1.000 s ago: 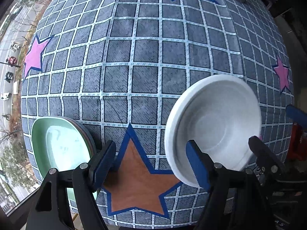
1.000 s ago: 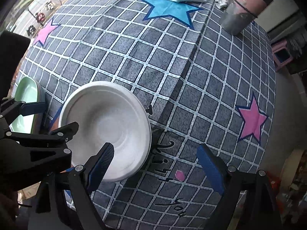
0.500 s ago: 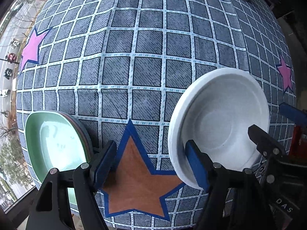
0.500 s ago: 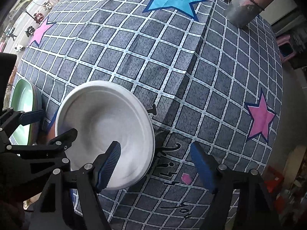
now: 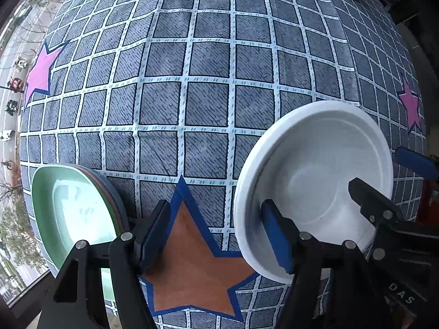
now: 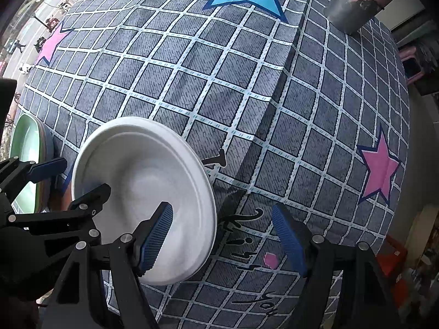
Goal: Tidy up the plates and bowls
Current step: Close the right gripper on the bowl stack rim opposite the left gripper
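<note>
Both grippers straddle the round white paper bowl's (image 5: 315,170) rim: the left gripper (image 5: 216,235) is closing, the right gripper (image 6: 222,235) open; they should pinch evenly.

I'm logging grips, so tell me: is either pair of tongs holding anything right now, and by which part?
Nothing is held. The left tongs are closing astride the white bowl's near-left rim, pads not pressing. The right tongs straddle its right rim, open.
</note>
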`<state>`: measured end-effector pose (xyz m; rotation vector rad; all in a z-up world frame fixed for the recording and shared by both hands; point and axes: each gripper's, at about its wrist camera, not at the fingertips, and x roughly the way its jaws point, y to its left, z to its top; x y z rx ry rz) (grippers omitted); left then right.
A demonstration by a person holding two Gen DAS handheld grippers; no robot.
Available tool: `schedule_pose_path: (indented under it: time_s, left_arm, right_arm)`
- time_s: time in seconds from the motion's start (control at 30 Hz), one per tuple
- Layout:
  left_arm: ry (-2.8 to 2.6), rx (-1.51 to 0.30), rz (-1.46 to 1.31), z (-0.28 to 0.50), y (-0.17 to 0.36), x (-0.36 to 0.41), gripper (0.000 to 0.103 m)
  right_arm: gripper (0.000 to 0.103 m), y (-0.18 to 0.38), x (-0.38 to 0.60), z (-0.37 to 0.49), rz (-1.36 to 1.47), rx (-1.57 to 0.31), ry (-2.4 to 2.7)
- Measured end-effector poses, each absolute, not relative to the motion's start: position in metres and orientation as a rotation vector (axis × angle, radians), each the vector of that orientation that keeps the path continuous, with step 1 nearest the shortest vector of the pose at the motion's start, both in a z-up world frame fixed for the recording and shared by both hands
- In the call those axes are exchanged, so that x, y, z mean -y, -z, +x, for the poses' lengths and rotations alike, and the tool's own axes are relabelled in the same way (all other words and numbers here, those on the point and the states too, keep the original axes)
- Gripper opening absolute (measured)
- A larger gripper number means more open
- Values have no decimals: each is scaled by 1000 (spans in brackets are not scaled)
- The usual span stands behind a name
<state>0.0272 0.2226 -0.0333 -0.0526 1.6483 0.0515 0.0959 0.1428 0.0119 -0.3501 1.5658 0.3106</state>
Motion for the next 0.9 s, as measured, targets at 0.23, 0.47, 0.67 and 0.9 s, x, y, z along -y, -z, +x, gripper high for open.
schedule_pose_path:
  time_s: [0.23, 0.47, 0.67, 0.9]
  left_arm:
    - [-48, -1647, -61, 26, 29, -224, 72]
    - [-53, -1654, -75, 18, 31, -222, 70]
    - [-54, -1647, -78, 11, 25, -224, 70]
    - [-58, -1645, -97, 10, 19, -229, 70]
  right_arm:
    - [73, -10, -145, 94, -342, -1570, -315]
    - [72, -2, -149, 88, -334, -1582, -311]
    - [72, 3, -146, 86, -326, -1576, -311]
    - [72, -1, -143, 85, -308, -1584, -307]
